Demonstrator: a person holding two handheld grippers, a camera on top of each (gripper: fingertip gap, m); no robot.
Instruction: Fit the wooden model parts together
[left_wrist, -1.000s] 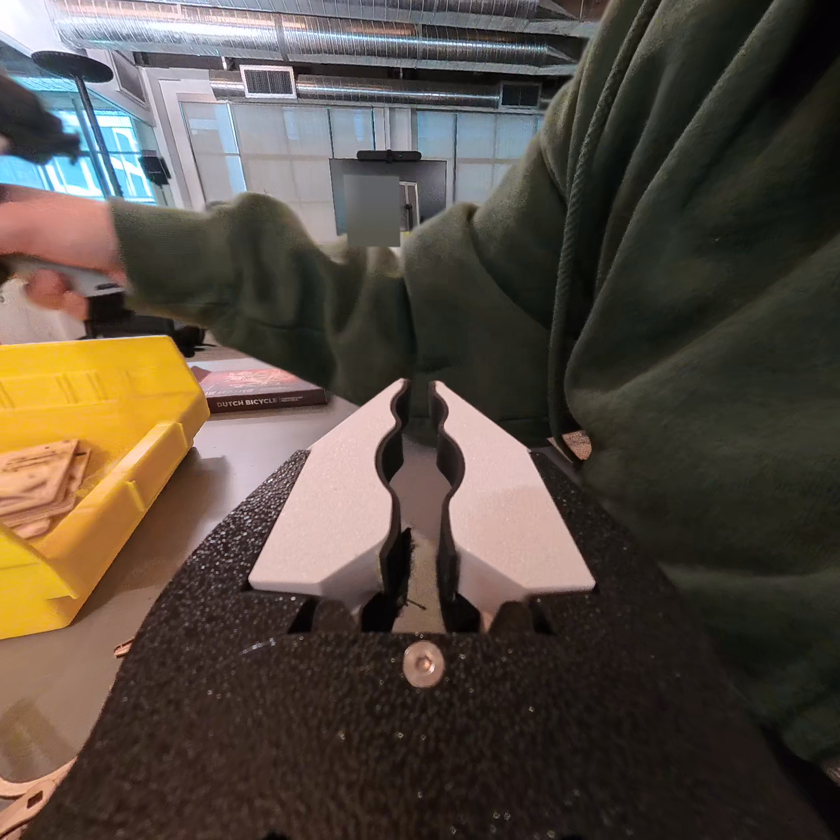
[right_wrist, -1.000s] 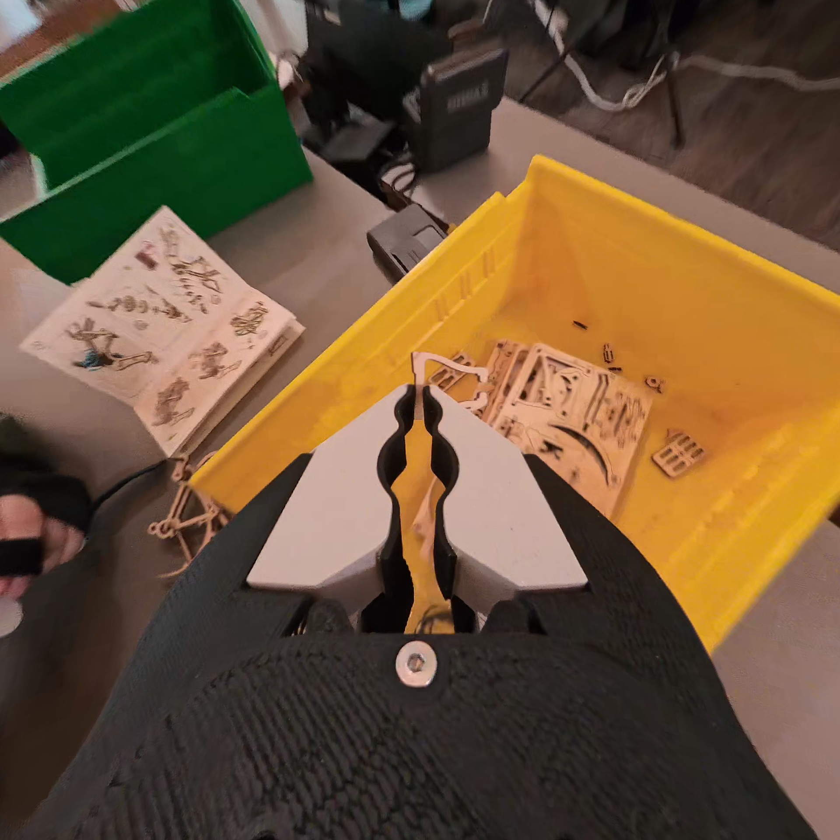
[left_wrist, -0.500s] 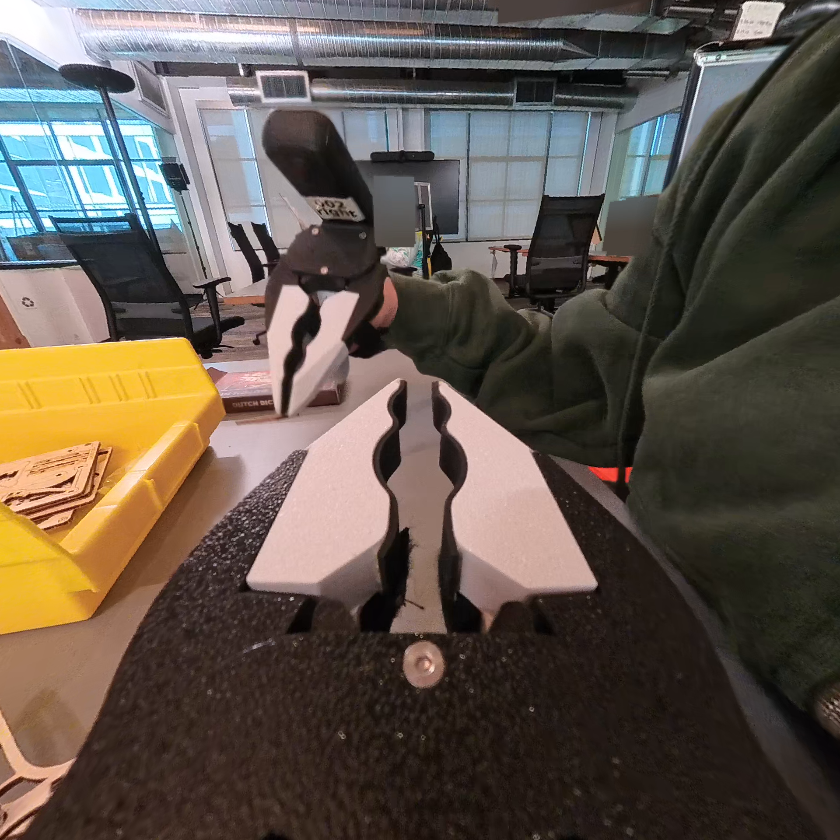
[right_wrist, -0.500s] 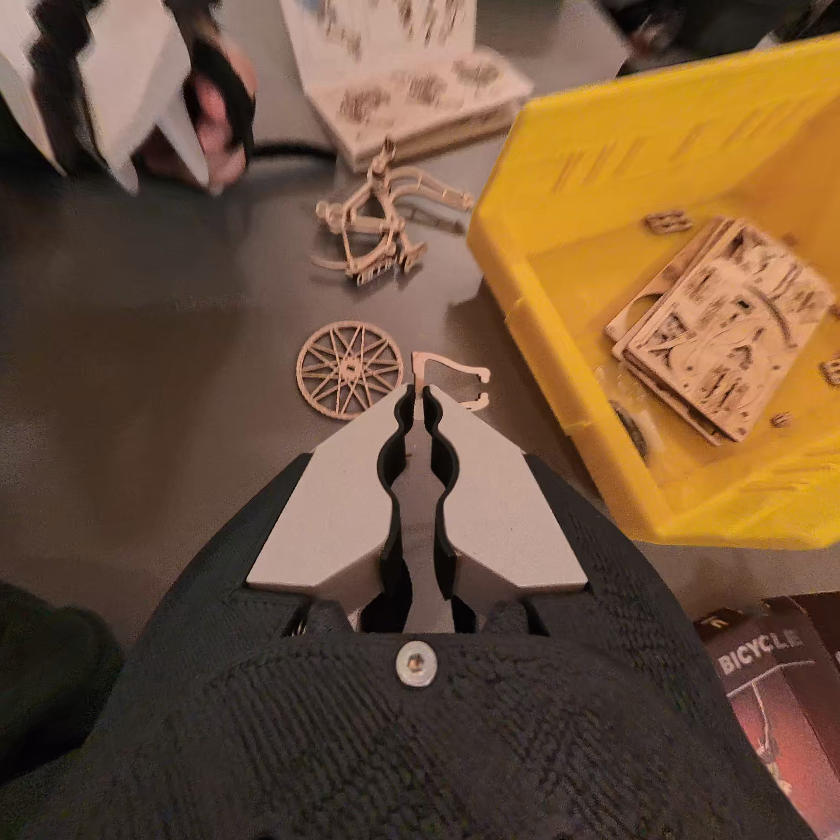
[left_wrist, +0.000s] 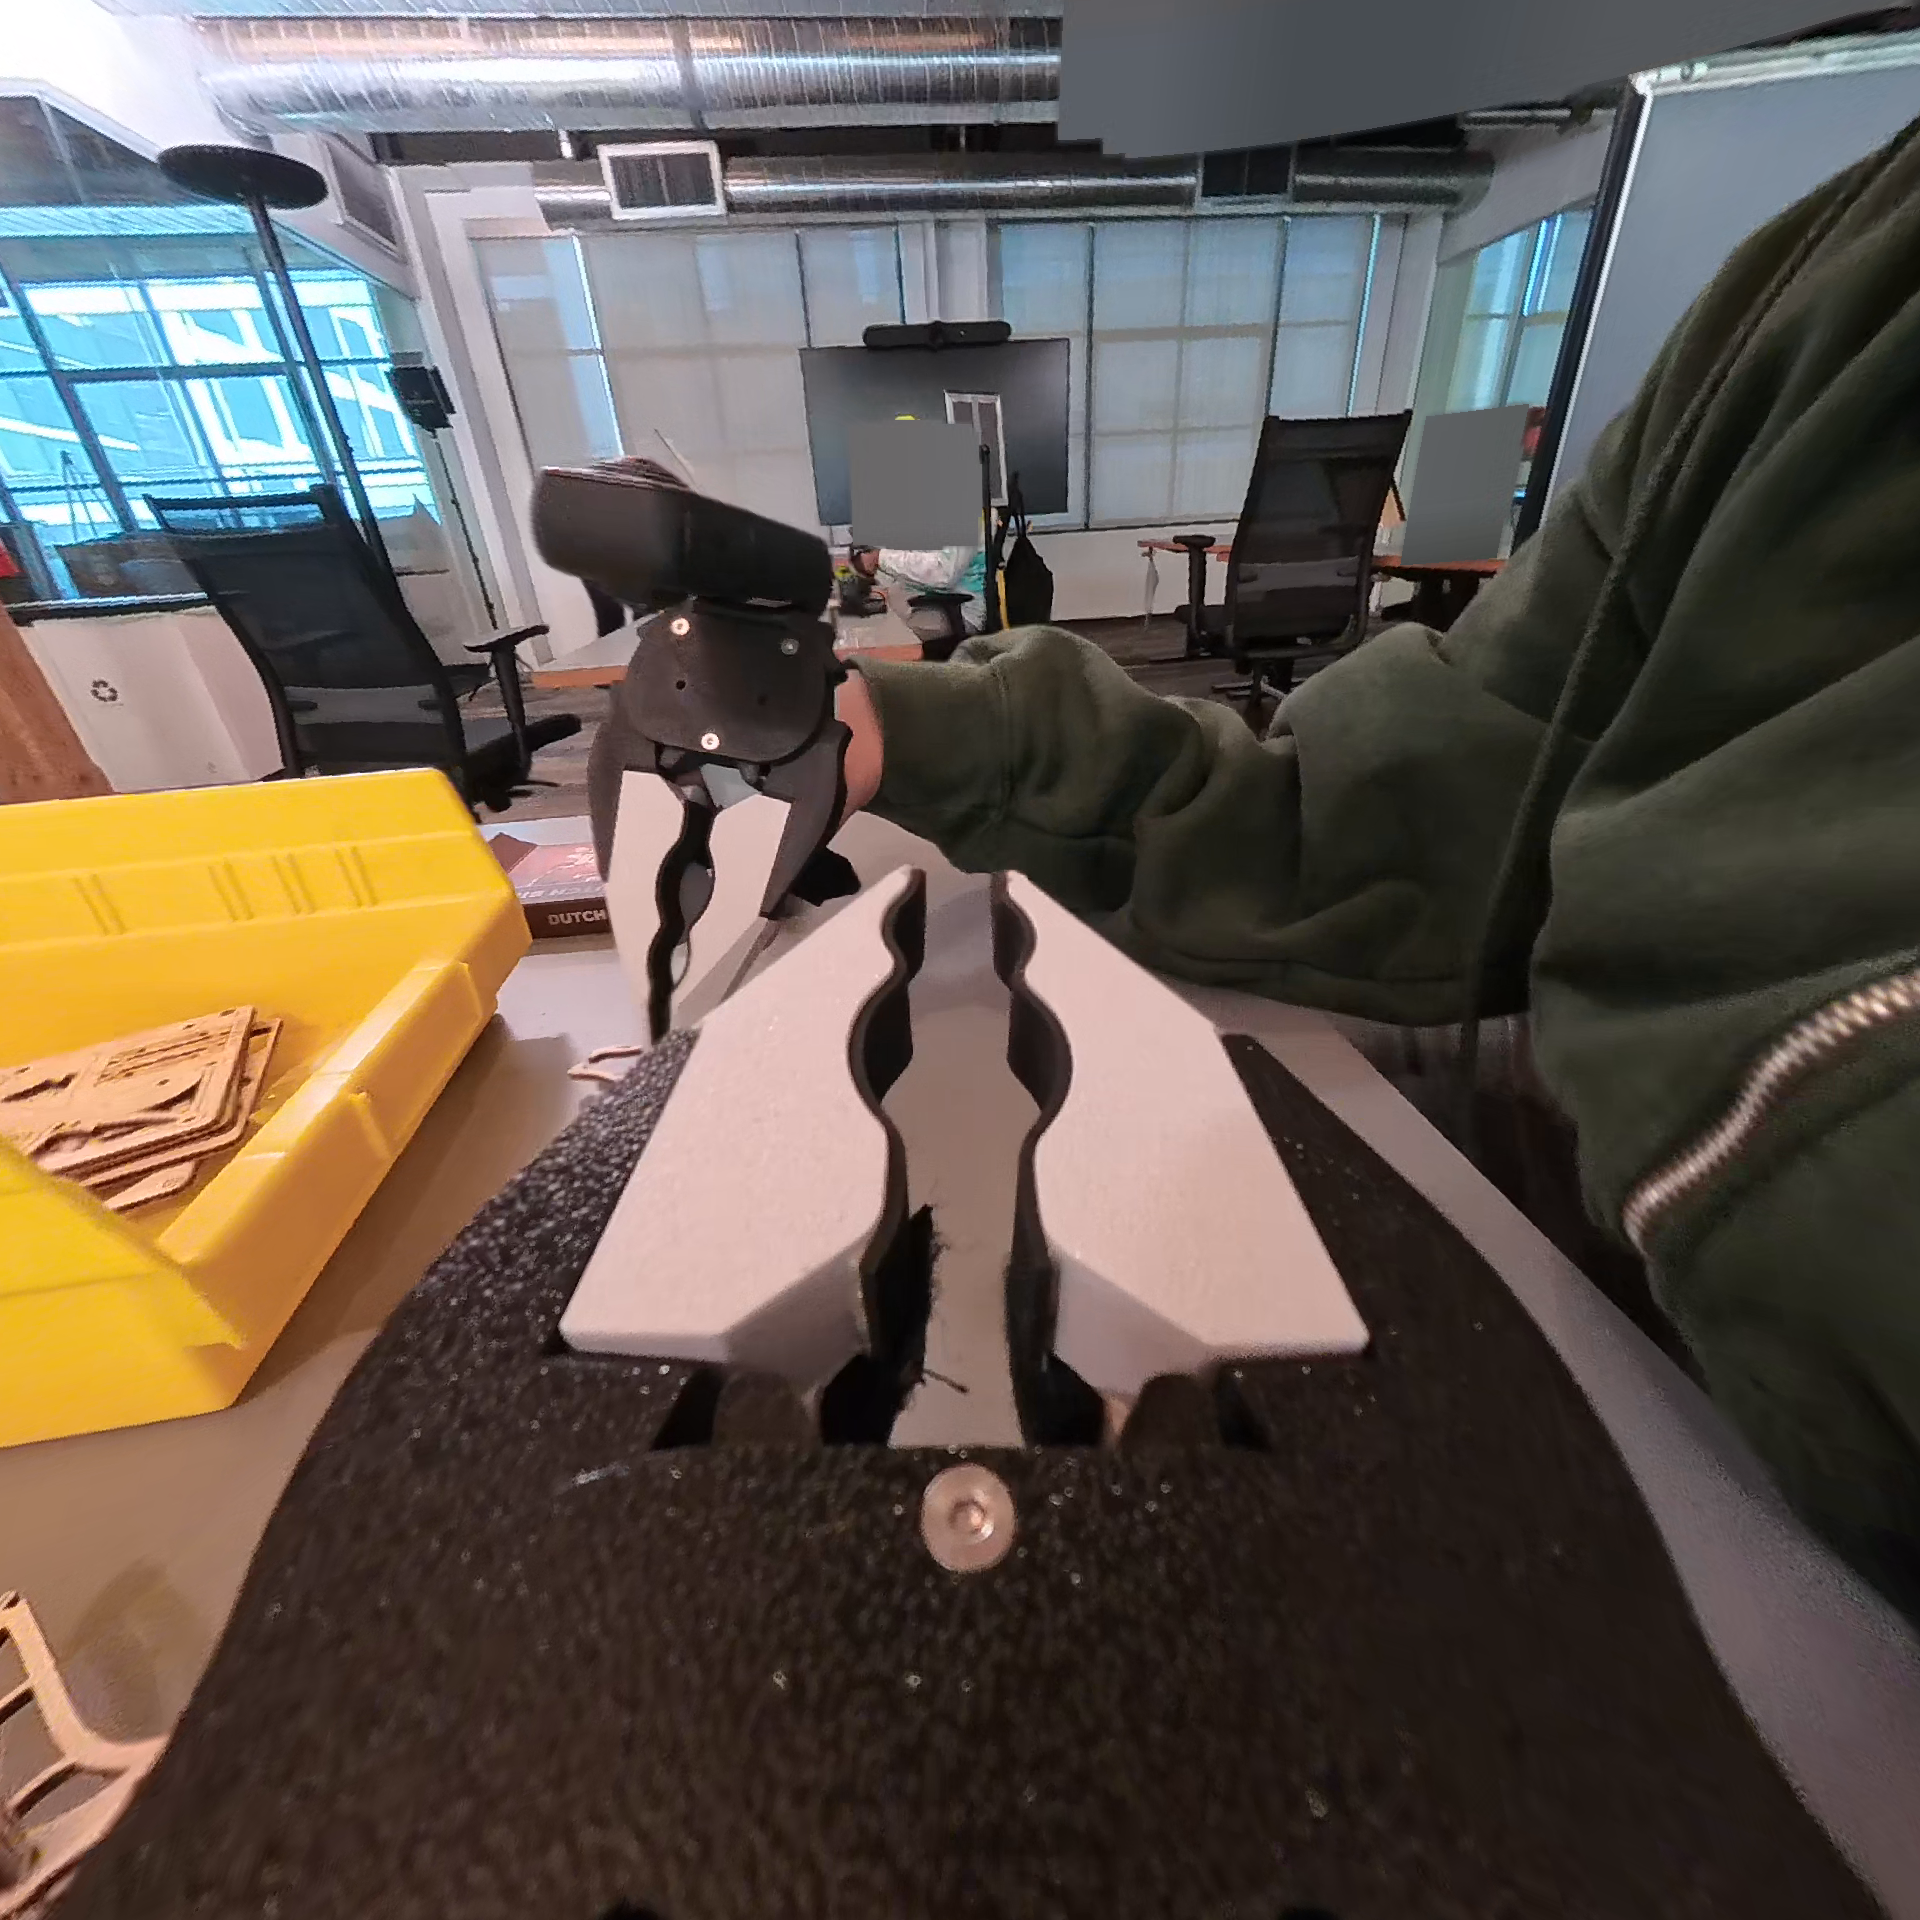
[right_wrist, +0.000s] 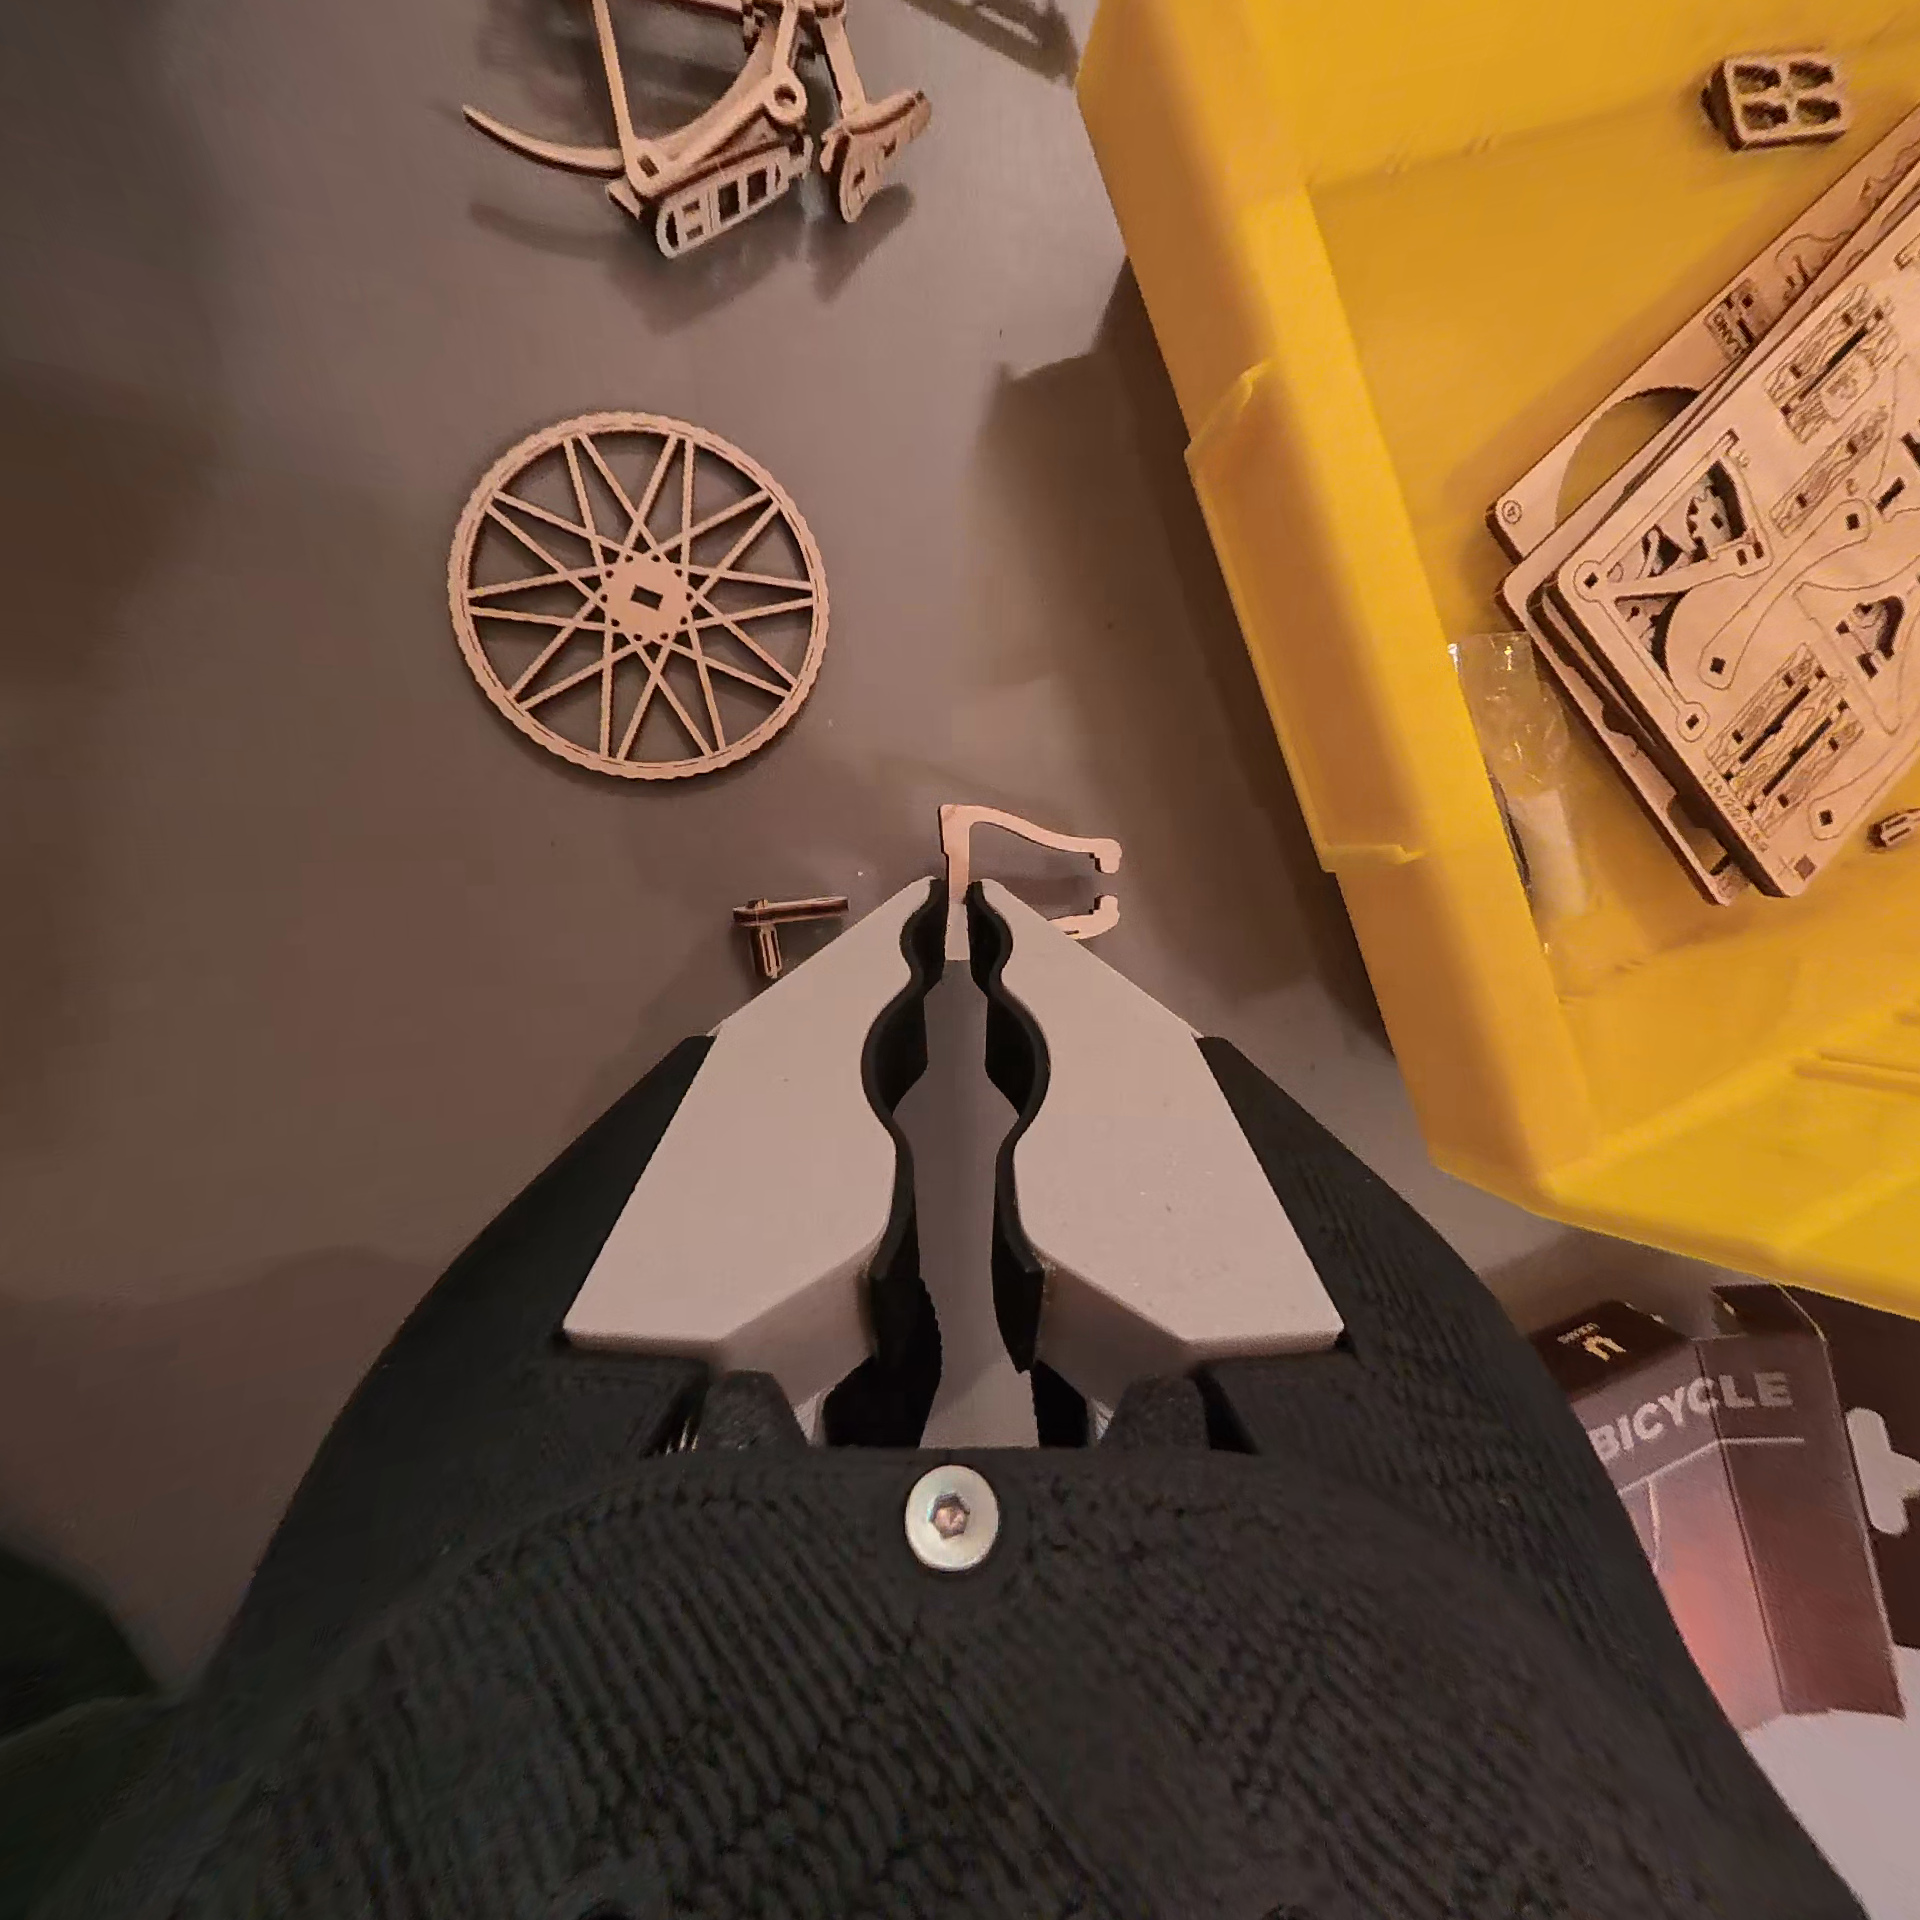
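My right gripper (right_wrist: 956, 888) is shut on a thin fork-shaped wooden piece (right_wrist: 954, 842), held at its tips just above the grey table. A spoked wooden wheel (right_wrist: 639, 595) lies flat to the upper left of it. A small wooden peg piece (right_wrist: 779, 920) lies just left of the fingertips. A partly built wooden frame (right_wrist: 727, 135) lies farther off. My left gripper (left_wrist: 956, 883) is held low over the table, jaws narrowly apart and empty. The right gripper also shows in the left wrist view (left_wrist: 665, 1023), pointing down at the table.
A yellow bin (right_wrist: 1299, 520) with stacked wooden part sheets (right_wrist: 1766, 582) stands right of the right gripper; it also shows in the left wrist view (left_wrist: 260, 935). A dark product box (right_wrist: 1714, 1507) lies nearby. A person's green sleeve (left_wrist: 1143, 790) spans the table. Frame parts (left_wrist: 42, 1766) lie at lower left. Tip to tip, the grippers are about 20 centimeters apart. The spoked wooden wheel (right_wrist: 639, 595) is closer to my right gripper, around 8 centimeters from its tips; the left tips are 12 centimeters off.
My right gripper carried the thin wooden piece out of the yellow bin and down to the table beside the wheel. My left gripper stayed in place, jaws unchanged.
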